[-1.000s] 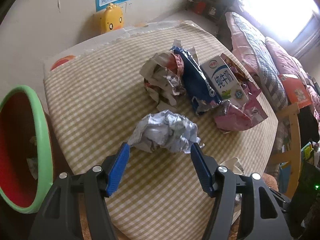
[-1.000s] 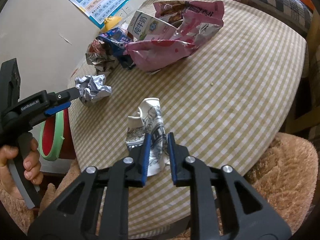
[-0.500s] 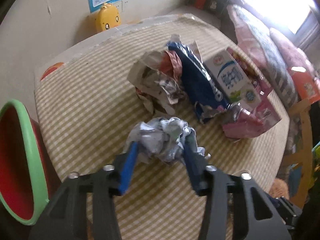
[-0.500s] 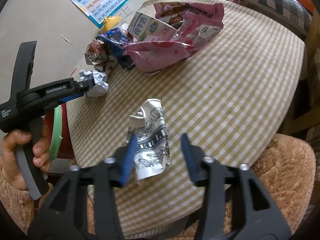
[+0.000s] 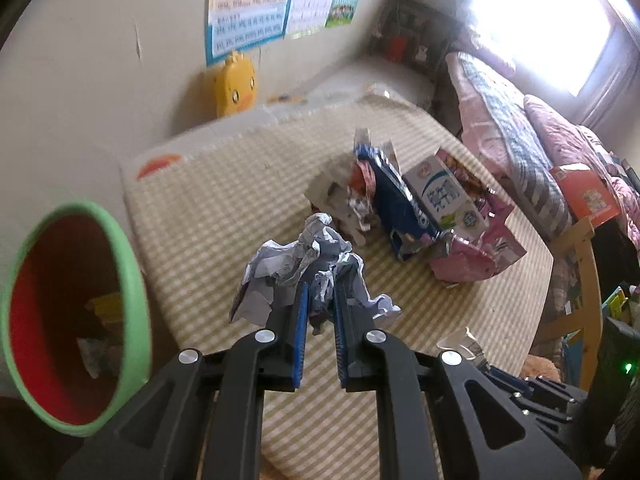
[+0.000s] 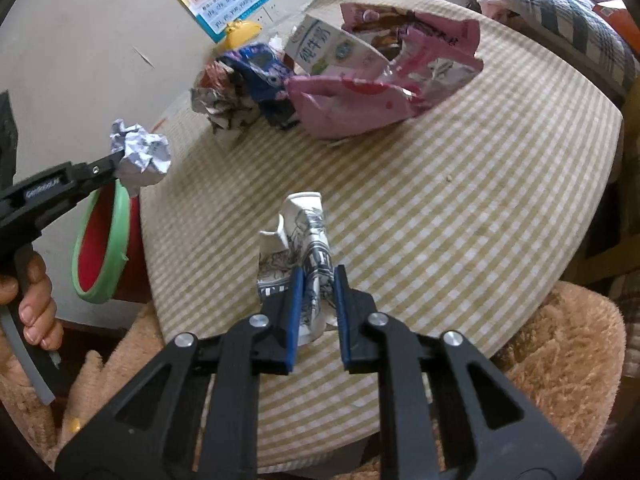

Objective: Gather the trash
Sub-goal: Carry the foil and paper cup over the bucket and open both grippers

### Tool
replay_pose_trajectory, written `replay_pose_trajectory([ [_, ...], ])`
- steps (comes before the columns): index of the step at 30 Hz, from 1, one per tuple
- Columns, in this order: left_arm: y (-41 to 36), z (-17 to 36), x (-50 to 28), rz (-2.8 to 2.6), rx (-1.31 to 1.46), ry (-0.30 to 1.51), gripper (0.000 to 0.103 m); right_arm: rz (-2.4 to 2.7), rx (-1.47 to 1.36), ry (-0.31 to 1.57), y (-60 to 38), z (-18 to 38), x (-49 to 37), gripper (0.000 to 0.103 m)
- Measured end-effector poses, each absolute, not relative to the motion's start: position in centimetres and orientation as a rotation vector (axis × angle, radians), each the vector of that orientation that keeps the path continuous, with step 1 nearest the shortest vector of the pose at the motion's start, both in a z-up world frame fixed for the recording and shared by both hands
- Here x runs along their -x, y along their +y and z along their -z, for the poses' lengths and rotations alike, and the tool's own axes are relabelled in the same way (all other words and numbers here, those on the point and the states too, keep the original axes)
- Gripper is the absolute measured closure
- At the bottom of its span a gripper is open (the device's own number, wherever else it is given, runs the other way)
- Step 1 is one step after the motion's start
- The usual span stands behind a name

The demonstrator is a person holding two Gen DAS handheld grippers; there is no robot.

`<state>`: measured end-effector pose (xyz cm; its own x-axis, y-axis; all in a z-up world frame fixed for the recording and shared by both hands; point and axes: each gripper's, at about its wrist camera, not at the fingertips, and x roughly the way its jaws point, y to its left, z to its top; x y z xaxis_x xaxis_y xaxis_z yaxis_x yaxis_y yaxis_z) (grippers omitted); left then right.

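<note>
The crumpled paper ball point(image 6: 140, 158) is grey-white, creased in many folds, loose and light in look; it is lifted off the table point(image 6: 460, 240) and hangs above the table's left edge, with the bin point(image 6: 102, 248) just below and beside it. The bin has a green rim and a red inside, it is tilted toward the table, and some scraps already lie in it. So the coming move, in my judgement, is short: sideways and down toward the bin mouth, on the left of the ball. The left gripper point(image 5: 320, 292) has just been closing and its blue pads now pinch the ball between them.

The flattened printed cup point(image 6: 298, 256) lies on the checked cloth, its long axis pointing away from the right gripper point(image 6: 316, 280). This gripper has just been closing too, and its pads squeeze the near end of the cup.

Further away, a milk carton point(image 6: 328, 46), a pink wrapper point(image 6: 384, 92) and a blue wrapper point(image 6: 260, 76) wait in a heap, nearer to the right hand side
</note>
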<state>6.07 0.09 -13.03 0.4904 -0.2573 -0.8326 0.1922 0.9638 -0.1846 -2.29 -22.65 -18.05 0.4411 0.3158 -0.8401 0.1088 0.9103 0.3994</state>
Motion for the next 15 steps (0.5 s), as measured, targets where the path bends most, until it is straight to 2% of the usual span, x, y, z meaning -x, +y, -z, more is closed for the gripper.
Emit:
replay_pose_trajectory([
  [6,1.5,10.7,-5.2,0.240,0.038,0.931,0.093,-0.165,-0.432,1.042,-22.0,14.7,1.7,0.087],
  [15,4.3,10.0,-4.7,0.192,0.059,0.901,0.093,-0.275,-0.367,0.975,-17.2,10.8,-1.0,0.087],
])
